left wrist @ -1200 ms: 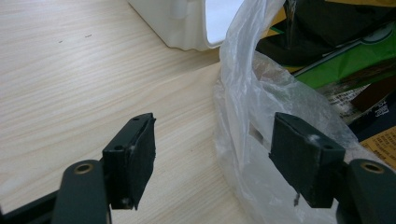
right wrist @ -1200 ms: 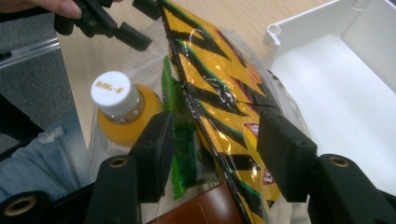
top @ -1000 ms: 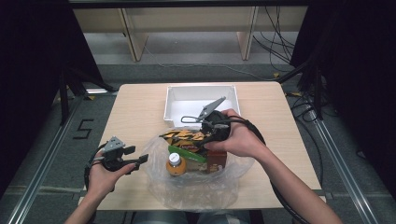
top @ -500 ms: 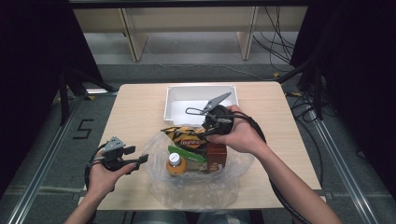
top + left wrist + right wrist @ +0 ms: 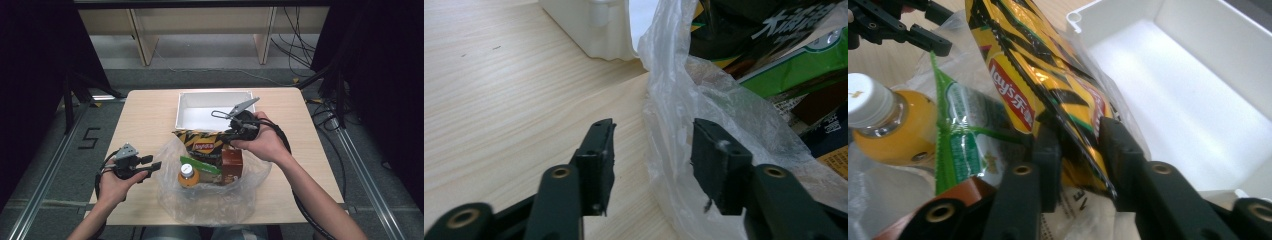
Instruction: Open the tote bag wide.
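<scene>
**Chips pinched, bag edge next**

At the left of the worktop [image 5: 145,107], the left tongs [image 5: 152,163] sit level beside the plastic bag [image 5: 210,200]. Their jaws have just been closing, from wide to about half. In the left gripper view the bag's loose edge [image 5: 669,120] lies between the pads without either one pressing on it yet, so nothing is held there; the hand itself has hardly shifted since a second ago.

In the bag stand an orange bottle [image 5: 187,175], a green packet [image 5: 200,165] and a brown box [image 5: 232,164]. The chip bag [image 5: 205,142] leans out of the bag's far side, towards the white bin [image 5: 212,107] behind it.

At the right, the right tongs [image 5: 1078,160] have just been closing too, and the right gripper view shows both pads now pressed on the chip bag's lower part, the foil creased between them. A second ago these tongs stood a little farther right, over the bin's near rim; they have come in and slightly down onto the chips.

Judging from this, the chips are secured for lifting into the bin, while the left tongs look set to pin the bag edge so it stays down.
</scene>
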`<action>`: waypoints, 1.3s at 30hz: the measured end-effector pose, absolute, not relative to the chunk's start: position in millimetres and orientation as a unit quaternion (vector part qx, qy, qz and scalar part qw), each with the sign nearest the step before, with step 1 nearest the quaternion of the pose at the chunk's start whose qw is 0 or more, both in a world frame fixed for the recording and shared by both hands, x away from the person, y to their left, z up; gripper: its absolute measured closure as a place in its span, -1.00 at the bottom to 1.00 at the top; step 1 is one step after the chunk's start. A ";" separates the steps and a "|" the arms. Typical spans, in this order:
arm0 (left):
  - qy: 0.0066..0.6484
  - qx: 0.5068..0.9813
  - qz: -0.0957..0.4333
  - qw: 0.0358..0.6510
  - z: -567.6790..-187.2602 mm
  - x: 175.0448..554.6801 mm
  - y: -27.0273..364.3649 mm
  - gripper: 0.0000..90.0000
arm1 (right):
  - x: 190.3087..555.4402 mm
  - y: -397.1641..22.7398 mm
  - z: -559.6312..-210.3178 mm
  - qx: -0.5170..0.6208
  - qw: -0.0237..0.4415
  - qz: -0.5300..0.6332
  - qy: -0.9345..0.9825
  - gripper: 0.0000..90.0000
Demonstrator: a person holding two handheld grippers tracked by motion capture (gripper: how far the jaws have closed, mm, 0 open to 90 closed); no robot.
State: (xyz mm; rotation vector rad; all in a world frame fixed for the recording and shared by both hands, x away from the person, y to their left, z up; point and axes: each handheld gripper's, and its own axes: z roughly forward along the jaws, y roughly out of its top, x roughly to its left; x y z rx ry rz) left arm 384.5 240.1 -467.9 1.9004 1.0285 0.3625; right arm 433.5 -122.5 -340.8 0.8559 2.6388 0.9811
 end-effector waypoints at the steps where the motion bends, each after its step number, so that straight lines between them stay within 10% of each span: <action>1: 0.415 0.773 0.146 0.456 -468.3 386.3 239.9 0.22 | 433.9 -123.1 -341.5 0.294 0.103 0.334 0.890 0.66; 14: 0.425 0.776 0.112 0.453 -473.4 402.5 233.1 0.69 | 439.2 -129.8 -351.8 0.279 0.120 0.374 0.876 0.95; 25: 0.427 0.779 0.103 0.448 -475.9 411.6 222.2 0.78 | 442.0 -129.9 -357.7 0.258 0.125 0.397 0.872 0.69; 39: 0.431 0.782 0.104 0.438 -478.9 413.8 225.7 0.79 | 439.5 -129.3 -360.4 0.238 0.132 0.421 0.865 0.99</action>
